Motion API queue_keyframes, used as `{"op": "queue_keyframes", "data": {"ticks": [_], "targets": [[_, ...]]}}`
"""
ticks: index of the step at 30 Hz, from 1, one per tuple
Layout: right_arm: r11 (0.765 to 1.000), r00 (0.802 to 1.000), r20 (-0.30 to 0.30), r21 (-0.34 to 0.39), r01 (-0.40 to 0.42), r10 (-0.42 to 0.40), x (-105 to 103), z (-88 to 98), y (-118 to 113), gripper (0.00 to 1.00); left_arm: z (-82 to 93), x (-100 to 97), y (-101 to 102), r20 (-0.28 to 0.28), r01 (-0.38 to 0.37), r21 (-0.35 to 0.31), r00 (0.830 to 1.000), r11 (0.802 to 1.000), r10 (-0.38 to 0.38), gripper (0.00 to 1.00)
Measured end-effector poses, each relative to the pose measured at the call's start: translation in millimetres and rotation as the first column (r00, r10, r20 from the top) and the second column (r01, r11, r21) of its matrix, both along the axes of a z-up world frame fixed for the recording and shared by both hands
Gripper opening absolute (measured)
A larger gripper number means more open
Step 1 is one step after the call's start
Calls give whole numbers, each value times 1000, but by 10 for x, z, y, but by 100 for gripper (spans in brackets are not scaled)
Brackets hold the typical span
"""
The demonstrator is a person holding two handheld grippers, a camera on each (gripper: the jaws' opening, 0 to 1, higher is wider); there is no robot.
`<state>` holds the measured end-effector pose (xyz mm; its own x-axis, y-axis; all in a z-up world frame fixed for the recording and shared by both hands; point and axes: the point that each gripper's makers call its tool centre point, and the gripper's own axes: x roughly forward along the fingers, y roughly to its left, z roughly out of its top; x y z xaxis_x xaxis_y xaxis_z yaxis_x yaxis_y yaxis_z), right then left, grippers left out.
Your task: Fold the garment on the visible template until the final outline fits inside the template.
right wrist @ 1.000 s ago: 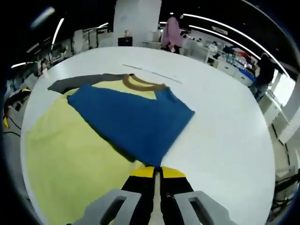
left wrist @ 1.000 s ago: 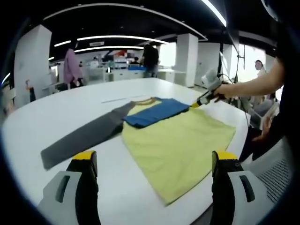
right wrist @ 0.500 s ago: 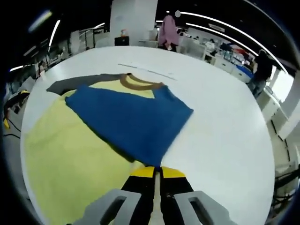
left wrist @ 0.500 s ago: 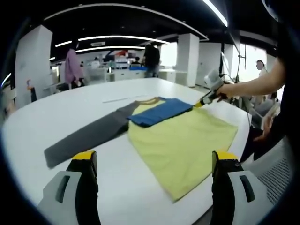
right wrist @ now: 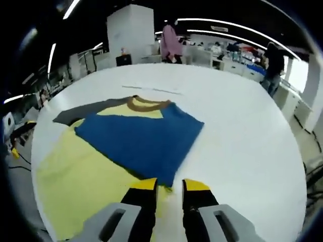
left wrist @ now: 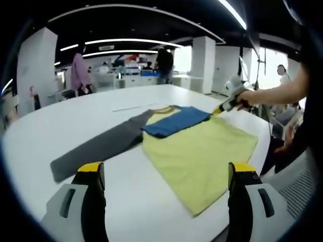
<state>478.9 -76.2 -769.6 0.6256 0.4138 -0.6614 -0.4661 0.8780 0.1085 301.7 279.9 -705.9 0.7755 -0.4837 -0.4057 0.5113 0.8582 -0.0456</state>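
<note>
In the left gripper view, the left tongs hover with jaws set wide apart, gripping nothing, above the near edge of the white desk. The garment lies flat on the desk ahead: a grey sleeve extends to the left, the yellow body spreads to the right, and a blue sleeve is folded across the chest just below the brown collar. At the far right, the right tongs sit at the blue sleeve's end. In the right gripper view, the right tongs show a narrow gap between the jaws, positioned at the garment's edge beside the blue sleeve; no fabric is clamped.
</note>
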Motion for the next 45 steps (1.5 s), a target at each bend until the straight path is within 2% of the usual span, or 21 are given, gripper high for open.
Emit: {"op": "queue_keyframes", "data": {"ticks": [2, 7, 12, 18, 24, 28, 34, 40, 41, 42, 43, 44, 45], "targets": [[999, 1000, 14, 40, -2, 1, -15, 83, 16, 30, 12, 17, 26, 1, -8, -8, 1000, 1000, 8, 99], [998, 998, 39, 54, -46, 44, -107, 214, 63, 51, 29, 52, 81, 3, -17, -11, 1000, 1000, 17, 99], [992, 990, 82, 37, -119, 116, -249, 343, 150, 64, 40, 98, 158, 3, -34, -15, 999, 999, 34, 99], [976, 973, 124, 75, -203, 193, -465, 515, 337, 78, 23, 153, 273, -2, -65, -22, 998, 998, 65, 99], [954, 951, 168, 109, -279, 259, -672, 675, 516, 87, 30, 264, 505, 4, -126, -31, 992, 992, 126, 99], [945, 942, 190, 125, -304, 277, -765, 746, 599, 98, 41, 356, 702, 11, -181, -43, 983, 983, 182, 99], [928, 927, 203, 141, -345, 314, -914, 811, 678, 99, 37, 452, 964, 15, -241, -49, 970, 969, 242, 99], [915, 920, 210, 167, -368, 331, -1054, 842, 730, 99, -1, 562, 1208, 6, -319, -63, 947, 946, 320, 98], [914, 918, 210, 161, -373, 338, -1081, 832, 737, 99, -25, 584, 1293, 13, -348, -42, 937, 936, 349, 95], [914, 918, 206, 157, -374, 340, -1096, 822, 738, 99, -42, 603, 1347, 28, -355, -15, 934, 935, 355, 93], [916, 919, 199, 155, -371, 339, -1105, 810, 734, 99, -79, 612, 1390, 24, -363, 7, 931, 932, 363, 92], [918, 923, 186, 154, -366, 337, -1119, 791, 724, 99, -136, 626, 1437, 2, -379, 12, 925, 925, 379, 92], [917, 922, 184, 150, -370, 342, -1135, 785, 726, 99, -147, 647, 1461, 3, -384, 9, 923, 923, 384, 92]]}}
